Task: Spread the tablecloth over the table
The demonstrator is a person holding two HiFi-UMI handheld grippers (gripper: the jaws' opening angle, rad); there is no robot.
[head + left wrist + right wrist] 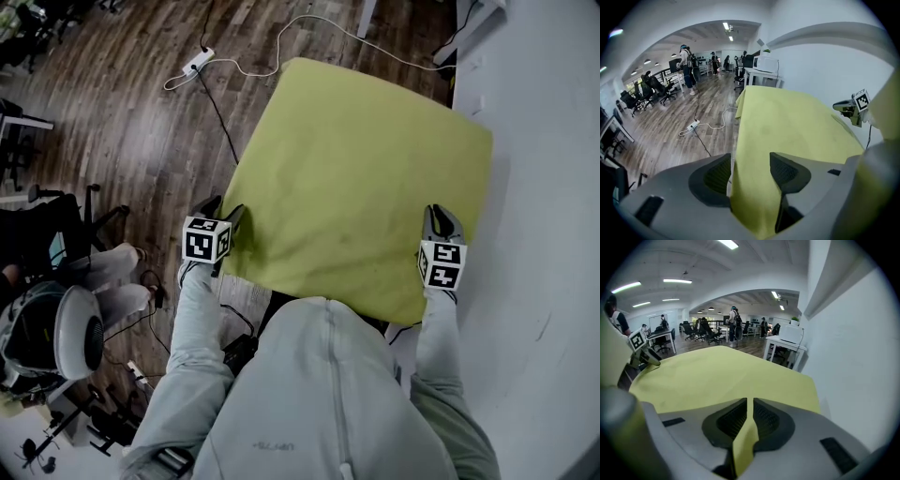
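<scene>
Straight ahead, tablecloth [361, 178] seemingly lengthwise away, in clenched right gripper [749, 409]; left gripper [751, 168] agape.

The tablecloth [361, 178] is smooth, matt cloth. The floor [122, 122] is wood plank, slightly glossy. The left tool [750, 164] and right tool [749, 404] are matt grey plastic with ribbed pads [787, 172].

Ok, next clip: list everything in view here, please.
tablecloth: one, yellow-green, spread flat, centre
power strip: one, white, on the wood floor beyond the cloth
cables: one white, one black, on the floor
office chairs: several, black, far room
people: several, standing, far room
left gripper: fingers apart, cloth edge between them
right gripper: fingers shut on the cloth's near edge
sleeves: two, grey, bottom
</scene>
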